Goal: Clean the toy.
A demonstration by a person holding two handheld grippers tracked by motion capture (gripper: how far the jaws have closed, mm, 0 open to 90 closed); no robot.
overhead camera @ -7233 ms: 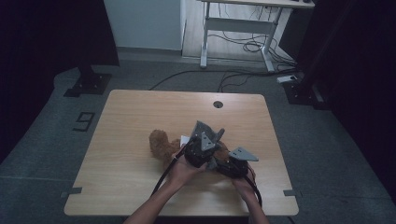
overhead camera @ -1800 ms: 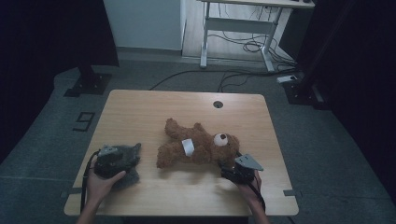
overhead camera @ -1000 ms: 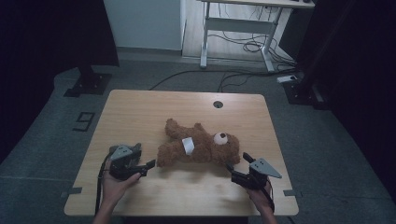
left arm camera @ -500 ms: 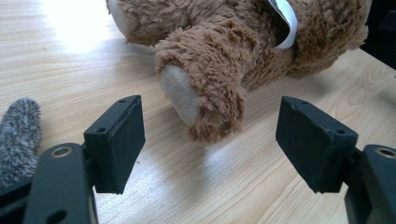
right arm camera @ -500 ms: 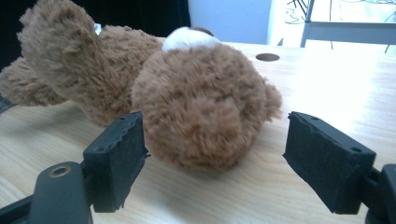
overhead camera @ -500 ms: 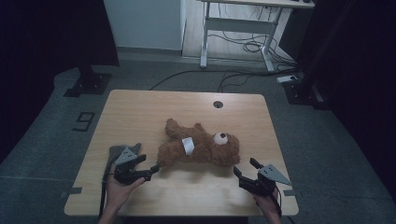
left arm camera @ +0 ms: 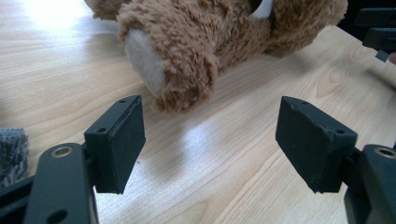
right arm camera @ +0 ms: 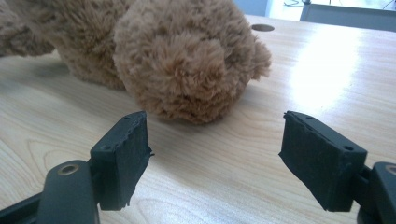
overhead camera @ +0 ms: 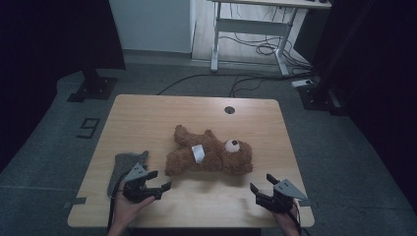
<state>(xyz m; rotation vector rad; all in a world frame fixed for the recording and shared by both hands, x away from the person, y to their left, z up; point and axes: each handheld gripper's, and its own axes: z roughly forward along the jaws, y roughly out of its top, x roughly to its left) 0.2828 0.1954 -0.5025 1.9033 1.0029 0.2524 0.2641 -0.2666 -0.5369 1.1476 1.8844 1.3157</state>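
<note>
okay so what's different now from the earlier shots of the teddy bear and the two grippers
Both grippers let go of the brown plush teddy bear and drew back to the wooden table's near edge; the left gripper put down a grey cloth. The right gripper has just been closing slightly, nothing between its jaws. The bear now lies where it was set.

My brown plush teddy bear [overhead camera: 209, 155] lies flat on its back in the middle of the wooden table [overhead camera: 147, 118], head with its pale muzzle toward my right, legs toward my left, a white tag across its belly, one cream-soled foot nearest my side.
</note>
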